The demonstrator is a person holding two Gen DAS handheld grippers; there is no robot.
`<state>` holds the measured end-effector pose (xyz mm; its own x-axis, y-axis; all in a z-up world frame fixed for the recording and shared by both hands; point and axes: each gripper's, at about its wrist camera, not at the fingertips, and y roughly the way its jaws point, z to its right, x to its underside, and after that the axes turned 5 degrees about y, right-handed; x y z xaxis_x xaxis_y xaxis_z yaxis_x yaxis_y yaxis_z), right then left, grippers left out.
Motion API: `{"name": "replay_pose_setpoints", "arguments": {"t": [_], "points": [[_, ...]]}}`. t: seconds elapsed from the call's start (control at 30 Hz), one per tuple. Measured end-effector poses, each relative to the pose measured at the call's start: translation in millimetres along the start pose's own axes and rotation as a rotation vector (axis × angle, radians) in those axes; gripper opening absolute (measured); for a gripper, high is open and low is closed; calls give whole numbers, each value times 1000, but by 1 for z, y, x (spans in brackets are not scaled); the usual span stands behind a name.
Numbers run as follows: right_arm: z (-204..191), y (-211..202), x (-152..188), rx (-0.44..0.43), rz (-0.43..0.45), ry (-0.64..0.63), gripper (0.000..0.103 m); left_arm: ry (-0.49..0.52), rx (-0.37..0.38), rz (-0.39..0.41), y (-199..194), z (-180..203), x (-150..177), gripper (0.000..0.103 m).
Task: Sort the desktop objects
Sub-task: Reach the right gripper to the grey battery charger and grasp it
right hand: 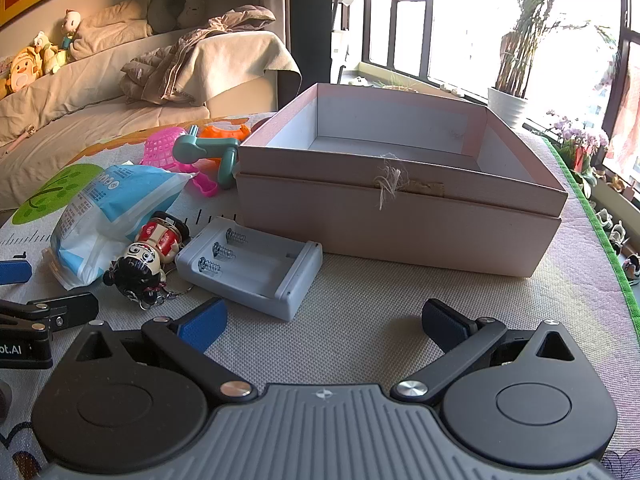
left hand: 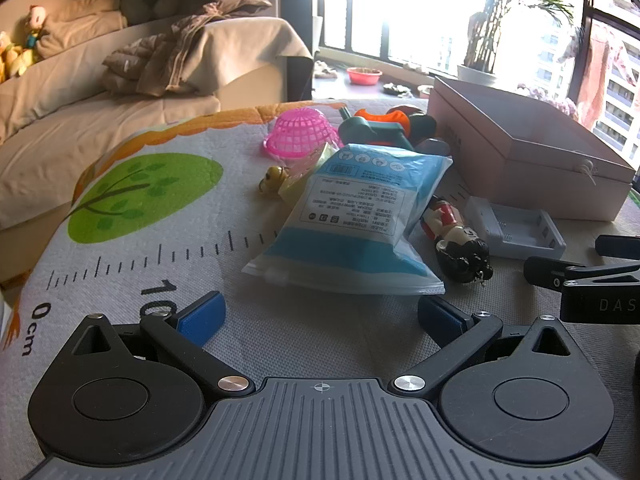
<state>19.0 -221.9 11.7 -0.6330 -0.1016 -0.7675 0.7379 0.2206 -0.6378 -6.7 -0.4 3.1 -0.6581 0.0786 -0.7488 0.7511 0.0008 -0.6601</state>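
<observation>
A blue and white packet (left hand: 352, 216) lies on the mat just ahead of my open, empty left gripper (left hand: 320, 316). Beside it lie a doll keychain (left hand: 456, 236) and a grey battery holder (left hand: 516, 228). Behind are a pink mesh basket (left hand: 300, 132), a teal and orange toy (left hand: 384, 124) and a small yellow figure (left hand: 274, 180). My right gripper (right hand: 324, 320) is open and empty, facing the open pink box (right hand: 400, 200); the battery holder (right hand: 252, 264), the doll (right hand: 152, 256) and the packet (right hand: 104, 216) lie to its left.
The mat (left hand: 160, 240) with a tree print and a ruler covers the table. A sofa (left hand: 120, 80) with clothes stands behind. Potted plants (right hand: 508, 100) stand by the window at the right. The right gripper's finger (left hand: 560, 272) shows at the left view's right edge.
</observation>
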Motion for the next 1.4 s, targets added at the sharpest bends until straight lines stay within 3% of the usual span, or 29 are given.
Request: {"name": "replay_pose_setpoints", "arguments": {"t": [0.37,0.6,0.73,0.87,0.97,1.07,1.2,1.3,1.4], "points": [[2,1,0,-10,-16,-6,103,16,8,-27,5,-2,-6,103],[0,-13,4,34,-112,26,103,6,89,-76,-5,-6,-13,103],[3,-26,11,-20,-142,-24,103,-7,134,-25,-11,1,-28,103],[8,-37,14,-93,-171,-73,103,93,170,15,-4,29,-49,103],[13,-55,16,-87,-111,-83,103,184,110,30,10,49,-54,103],[17,-69,13,-20,-26,-114,103,227,27,24,24,49,-57,103],[23,-66,-6,-29,8,-61,103,189,-13,1,29,23,-60,103],[15,-46,-21,-62,5,-35,103,185,-104,15,24,5,-61,103],[-3,-18,-32,-121,-23,2,103,149,-105,18,16,-13,-61,103]]}}
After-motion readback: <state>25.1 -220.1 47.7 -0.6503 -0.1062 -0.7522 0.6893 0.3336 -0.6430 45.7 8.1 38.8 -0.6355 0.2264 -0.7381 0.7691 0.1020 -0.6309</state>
